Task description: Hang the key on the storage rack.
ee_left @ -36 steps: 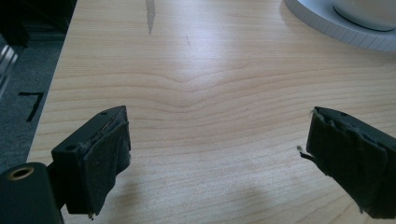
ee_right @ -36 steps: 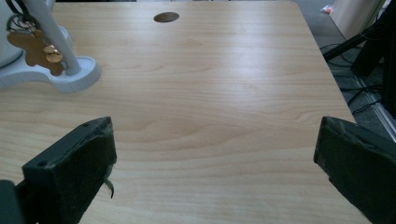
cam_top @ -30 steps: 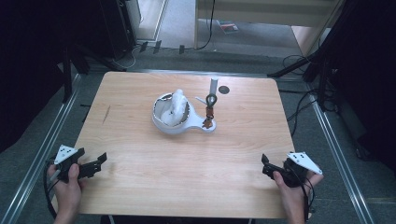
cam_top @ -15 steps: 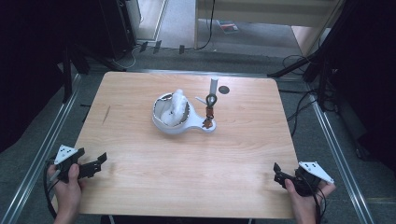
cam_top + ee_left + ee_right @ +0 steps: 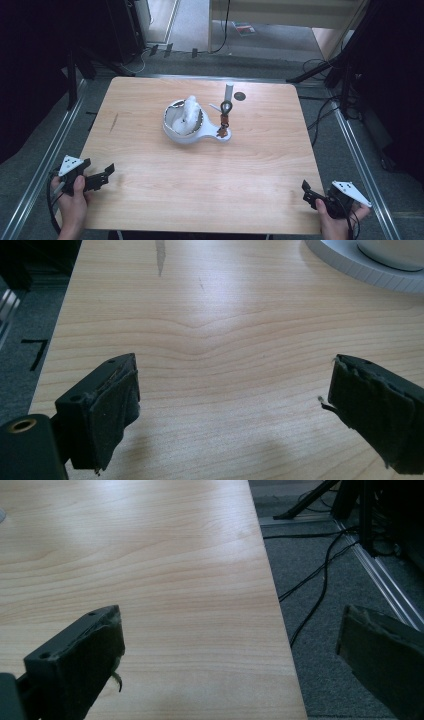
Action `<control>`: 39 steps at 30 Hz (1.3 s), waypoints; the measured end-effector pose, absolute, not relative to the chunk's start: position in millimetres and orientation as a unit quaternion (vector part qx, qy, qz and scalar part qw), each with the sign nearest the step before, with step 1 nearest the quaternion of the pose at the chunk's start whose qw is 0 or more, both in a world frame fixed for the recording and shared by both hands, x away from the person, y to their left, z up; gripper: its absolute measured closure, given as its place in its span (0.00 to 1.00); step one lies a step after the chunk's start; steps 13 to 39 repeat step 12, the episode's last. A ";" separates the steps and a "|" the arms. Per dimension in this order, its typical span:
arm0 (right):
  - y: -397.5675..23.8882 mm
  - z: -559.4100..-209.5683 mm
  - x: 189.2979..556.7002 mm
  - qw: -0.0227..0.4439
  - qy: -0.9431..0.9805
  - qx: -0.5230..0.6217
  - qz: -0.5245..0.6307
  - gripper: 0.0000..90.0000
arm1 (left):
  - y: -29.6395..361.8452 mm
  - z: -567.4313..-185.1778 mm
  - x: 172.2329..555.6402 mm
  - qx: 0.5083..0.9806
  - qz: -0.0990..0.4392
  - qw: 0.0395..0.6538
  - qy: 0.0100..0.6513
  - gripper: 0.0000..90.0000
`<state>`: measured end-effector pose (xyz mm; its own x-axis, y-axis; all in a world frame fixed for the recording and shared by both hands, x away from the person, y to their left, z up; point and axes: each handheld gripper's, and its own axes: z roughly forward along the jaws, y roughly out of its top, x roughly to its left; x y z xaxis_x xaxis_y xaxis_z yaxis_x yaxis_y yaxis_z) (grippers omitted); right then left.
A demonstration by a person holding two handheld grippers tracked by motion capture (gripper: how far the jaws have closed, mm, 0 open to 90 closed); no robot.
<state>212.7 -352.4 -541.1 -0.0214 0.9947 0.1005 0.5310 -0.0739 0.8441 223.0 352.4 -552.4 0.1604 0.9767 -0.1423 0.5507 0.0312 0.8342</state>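
1. Wooden table (image 5: 150, 200) with a pale grain, rounded corners and a metal frame round it stood on grey carpet; cables trailed over the floor to the right, and dark stands and equipment ringed a dim room.
2. White bowl-shaped holder (image 5: 176, 134) sat near the table's middle, slightly toward the far side, with a white crumpled piece (image 5: 190, 109) standing in it. Just beside it, on its tab, rose a small upright post (image 5: 228, 92) with a dark ring and brown beads hanging from it. A dark disc (image 5: 240, 96) lay near the post.
3. Left gripper (image 5: 232, 390) hovered at the near left corner, jaws wide apart, nothing between them.
4. Right gripper (image 5: 232, 645) hung at the near right edge, jaws likewise spread wide and empty, one jaw out past the table edge.
5. Judgement: both grippers were well apart from the holder; nothing was grasped, so the handling looked either not begun or finished. Which of the two could not be told.
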 end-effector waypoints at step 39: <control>-348.6 -544.1 213.4 0.309 0.608 0.629 0.373 0.00 | 352.0 -552.5 223.6 0.647 0.263 0.402 0.592 0.08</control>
